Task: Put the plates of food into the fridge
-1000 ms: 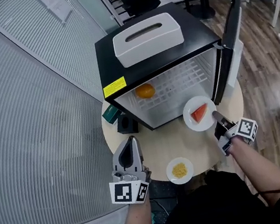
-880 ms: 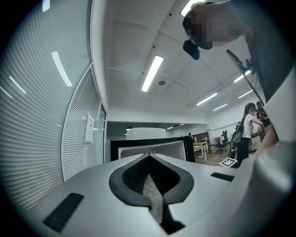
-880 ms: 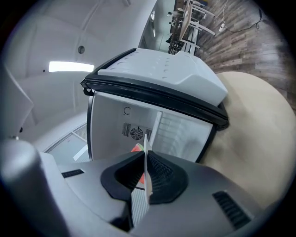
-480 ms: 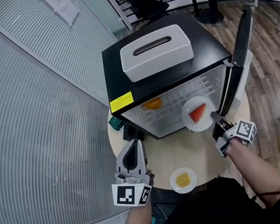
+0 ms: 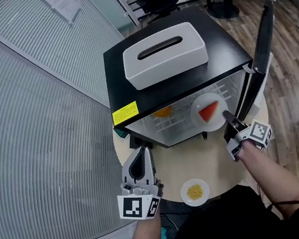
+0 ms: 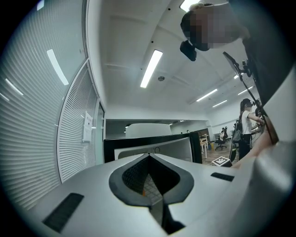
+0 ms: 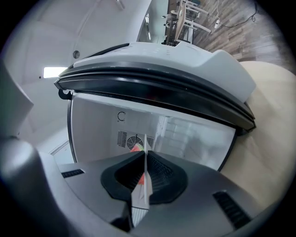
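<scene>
A black mini fridge (image 5: pixel 149 82) stands on the round table (image 5: pixel 219 161) with its door (image 5: pixel 260 52) swung open to the right. My right gripper (image 5: pixel 227 115) is shut on the rim of a white plate (image 5: pixel 210 113) carrying a red watermelon slice (image 5: pixel 209 111), held at the fridge's open front on the right side. In the right gripper view the plate (image 7: pixel 144 178) runs edge-on between the jaws, facing the fridge's white inside (image 7: pixel 185 134). A second small plate of yellow food (image 5: pixel 195 192) lies on the table's near edge. My left gripper (image 5: pixel 140 149) hovers left of it, shut and empty.
An orange (image 5: pixel 163 111) lies on the wire shelf inside the fridge. A white tissue box (image 5: pixel 164 53) sits on top. A small dark object (image 5: pixel 137 141) stands on the table by the fridge's left corner. A ribbed glass wall (image 5: pixel 33 135) runs along the left.
My right gripper has carried the watermelon plate from in front of the fridge up into its open front. My left gripper has shifted slightly and stays shut.
</scene>
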`<move>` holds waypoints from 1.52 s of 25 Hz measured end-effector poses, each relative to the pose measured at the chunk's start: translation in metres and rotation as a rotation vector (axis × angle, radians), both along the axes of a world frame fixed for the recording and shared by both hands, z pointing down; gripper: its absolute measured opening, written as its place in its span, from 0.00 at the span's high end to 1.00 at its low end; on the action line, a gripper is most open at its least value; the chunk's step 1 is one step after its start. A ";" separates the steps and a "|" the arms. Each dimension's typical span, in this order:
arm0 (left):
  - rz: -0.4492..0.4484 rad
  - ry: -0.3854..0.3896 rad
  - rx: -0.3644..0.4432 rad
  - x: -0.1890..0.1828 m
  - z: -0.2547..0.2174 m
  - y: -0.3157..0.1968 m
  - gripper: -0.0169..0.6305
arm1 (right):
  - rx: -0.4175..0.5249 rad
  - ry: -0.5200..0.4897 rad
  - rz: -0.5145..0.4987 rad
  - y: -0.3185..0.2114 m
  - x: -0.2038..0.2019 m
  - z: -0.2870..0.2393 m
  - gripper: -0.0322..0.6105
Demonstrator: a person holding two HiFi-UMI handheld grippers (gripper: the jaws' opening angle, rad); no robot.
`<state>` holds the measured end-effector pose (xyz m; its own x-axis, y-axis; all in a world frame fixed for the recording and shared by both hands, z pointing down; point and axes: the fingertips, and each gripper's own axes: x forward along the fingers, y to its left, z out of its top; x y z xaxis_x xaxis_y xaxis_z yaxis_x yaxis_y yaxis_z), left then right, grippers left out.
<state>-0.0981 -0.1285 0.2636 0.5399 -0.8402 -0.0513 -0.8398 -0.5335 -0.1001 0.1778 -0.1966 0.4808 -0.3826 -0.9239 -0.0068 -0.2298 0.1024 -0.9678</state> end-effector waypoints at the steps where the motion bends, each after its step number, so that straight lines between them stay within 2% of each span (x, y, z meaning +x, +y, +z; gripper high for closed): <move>1: -0.001 0.000 -0.005 0.001 0.002 -0.002 0.96 | -0.004 -0.004 0.004 -0.003 0.000 0.000 0.92; 18: -0.012 -0.006 -0.059 0.013 0.016 -0.038 0.96 | -0.093 -0.046 0.084 -0.057 -0.005 -0.008 0.92; 21: -0.019 -0.008 -0.071 0.015 0.021 -0.043 0.96 | -0.101 -0.025 0.091 -0.066 -0.004 -0.008 0.92; 31: -0.051 -0.002 -0.096 0.010 0.033 -0.052 0.96 | -0.082 0.188 0.082 -0.091 -0.005 -0.014 0.92; 38: -0.076 -0.010 -0.122 0.000 0.045 -0.050 0.96 | -0.060 0.421 0.050 -0.102 -0.007 -0.018 0.92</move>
